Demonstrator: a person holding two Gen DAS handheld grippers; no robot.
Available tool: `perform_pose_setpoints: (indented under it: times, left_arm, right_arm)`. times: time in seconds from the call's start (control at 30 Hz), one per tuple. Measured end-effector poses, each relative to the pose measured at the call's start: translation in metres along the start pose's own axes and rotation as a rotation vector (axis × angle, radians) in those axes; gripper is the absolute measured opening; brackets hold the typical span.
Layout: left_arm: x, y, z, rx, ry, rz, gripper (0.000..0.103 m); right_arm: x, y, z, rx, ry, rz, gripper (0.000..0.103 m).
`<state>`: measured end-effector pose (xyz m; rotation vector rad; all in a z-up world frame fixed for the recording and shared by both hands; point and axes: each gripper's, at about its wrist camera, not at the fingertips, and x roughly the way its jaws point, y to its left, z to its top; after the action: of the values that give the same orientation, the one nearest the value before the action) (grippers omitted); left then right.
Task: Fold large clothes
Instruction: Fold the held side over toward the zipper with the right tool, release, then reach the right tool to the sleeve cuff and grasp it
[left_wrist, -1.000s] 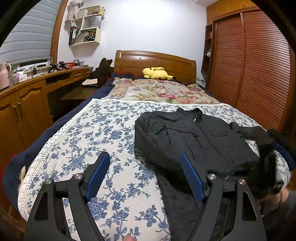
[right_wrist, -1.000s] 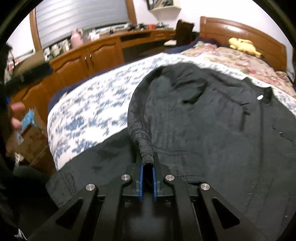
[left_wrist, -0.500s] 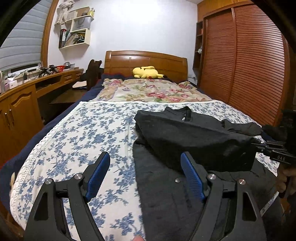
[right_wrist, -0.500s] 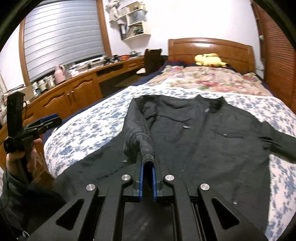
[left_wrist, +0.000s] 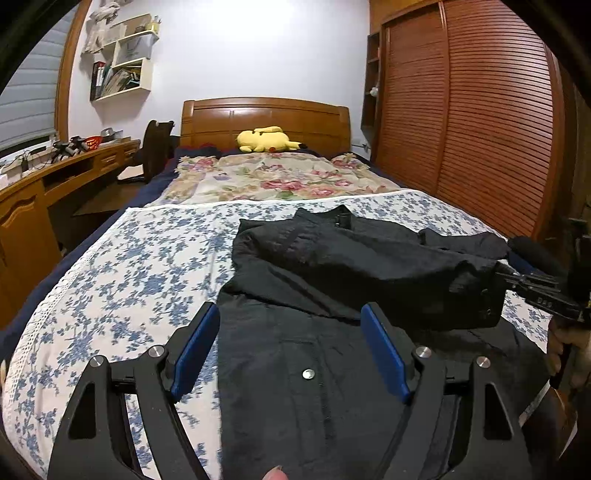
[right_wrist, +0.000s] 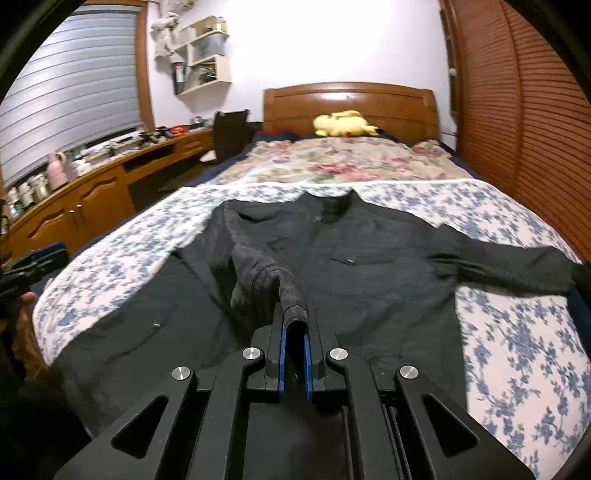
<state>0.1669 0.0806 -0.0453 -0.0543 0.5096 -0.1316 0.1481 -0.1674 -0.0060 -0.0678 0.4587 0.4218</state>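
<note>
Clamping the sleeve cuff (right_wrist: 293, 312), the right hand-held gripper (right_wrist: 294, 332) faces the jacket (right_wrist: 369, 266), lying lengthwise toward twelve o'clock; the left hand-held gripper (left_wrist: 288, 325) hangs apart, empty.

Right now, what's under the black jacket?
The black jacket lies on the blue floral bedspread, which shows all around it. The bedspread beneath the jacket is covered.

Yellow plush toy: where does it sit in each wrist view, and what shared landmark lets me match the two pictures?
Left wrist view: the yellow plush toy lies upper centre, at the head of the bed, against the wooden headboard.
Right wrist view: the yellow plush toy lies upper centre-right, against the same headboard.
Shared landmark: the black jacket spread on the blue-flowered bedspread.
</note>
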Motion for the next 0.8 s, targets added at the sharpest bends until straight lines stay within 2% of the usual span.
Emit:
perform_pose_setpoints:
  times: [0.2,0.3,0.43,0.5,0.57,0.73,0.8]
  left_arm:
    - [0.01,-0.012,0.001,0.003,0.01,-0.02,0.079]
    - [0.012,-0.019,0.002,0.002,0.01,-0.029,0.079]
    - [0.017,-0.027,0.002,0.008,0.009,-0.043,0.079]
    - [0.02,-0.034,0.003,0.013,0.009,-0.051,0.079]
    - [0.022,-0.04,0.003,0.018,0.007,-0.059,0.079]
    - [0.031,-0.056,0.002,0.034,0.018,-0.077,0.079]
    - [0.035,-0.064,0.002,0.046,0.023,-0.086,0.079]
  right_arm:
    - [0.021,-0.016,-0.012,0.082,0.092,-0.087,0.007]
    - [0.027,-0.015,-0.017,0.093,0.118,-0.146,0.019]
    - [0.022,-0.008,-0.015,0.094,0.128,-0.156,0.044]
    - [0.02,-0.003,-0.016,0.074,0.132,-0.175,0.045]
    - [0.017,-0.015,-0.015,0.057,0.145,-0.173,0.045]
    - [0.021,-0.009,-0.022,0.026,0.187,-0.086,0.045]
    - [0.029,-0.005,-0.023,0.01,0.218,-0.082,0.045]
